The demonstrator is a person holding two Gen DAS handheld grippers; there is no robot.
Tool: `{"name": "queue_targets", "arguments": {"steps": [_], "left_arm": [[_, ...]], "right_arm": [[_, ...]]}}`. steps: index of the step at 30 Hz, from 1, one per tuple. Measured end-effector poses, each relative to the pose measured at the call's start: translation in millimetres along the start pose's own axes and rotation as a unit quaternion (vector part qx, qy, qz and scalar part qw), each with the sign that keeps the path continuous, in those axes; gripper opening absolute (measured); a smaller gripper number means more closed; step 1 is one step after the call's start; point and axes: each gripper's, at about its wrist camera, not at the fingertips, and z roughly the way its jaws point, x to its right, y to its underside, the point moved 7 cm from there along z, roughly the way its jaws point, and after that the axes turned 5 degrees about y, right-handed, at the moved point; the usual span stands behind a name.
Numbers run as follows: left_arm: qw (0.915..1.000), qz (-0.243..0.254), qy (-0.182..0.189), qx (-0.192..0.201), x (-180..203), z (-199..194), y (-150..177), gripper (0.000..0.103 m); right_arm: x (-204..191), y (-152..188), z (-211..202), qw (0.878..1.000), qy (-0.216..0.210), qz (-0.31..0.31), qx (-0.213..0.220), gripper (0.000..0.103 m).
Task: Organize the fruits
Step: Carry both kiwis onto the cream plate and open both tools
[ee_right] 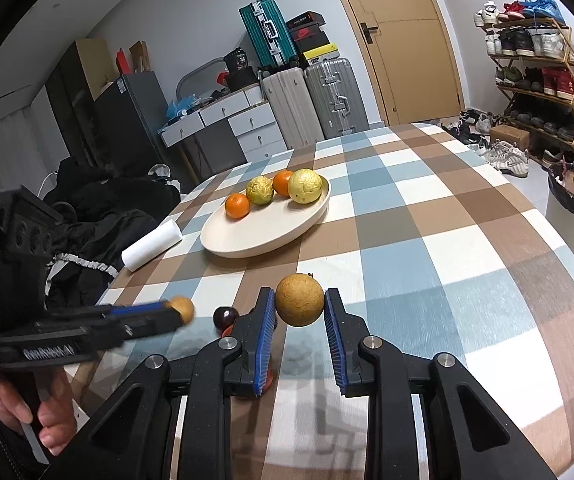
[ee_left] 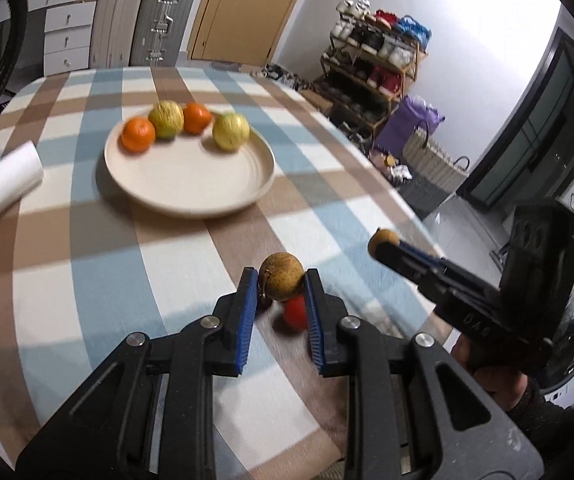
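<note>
Here both tongs, left tongs (ee_left: pixel 281 286) and right tongs (ee_right: pixel 299 306), each pinch a brown fruit (ee_left: pixel 281 281) near the table edge (ee_left: pixel 399 196).

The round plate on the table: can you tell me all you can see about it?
The plate is round, shallow and cream-coloured, maybe ceramic, with a low raised rim. It lies flat on the checked tablecloth, beyond both grippers and untouched by them. Two oranges and two yellow-green fruits sit along its far side; its near half is bare. A white roll lies beside it, apart.
</note>
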Motion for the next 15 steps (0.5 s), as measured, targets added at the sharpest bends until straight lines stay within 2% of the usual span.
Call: {"name": "queue_targets", "arguments": {"steps": [8,15], "left_arm": [[0.9986,-0.010,-0.026,0.044,-32,1,-72,0.021],[0.9974,-0.027,-0.048,0.048,-68,34,-116,0.021]], "right_arm": [[-4,-48,28,0.999,-0.032,-0.004,-0.011,0.025],[-17,-112,67,0.997,-0.066,-0.027,-0.025,0.025]]}}
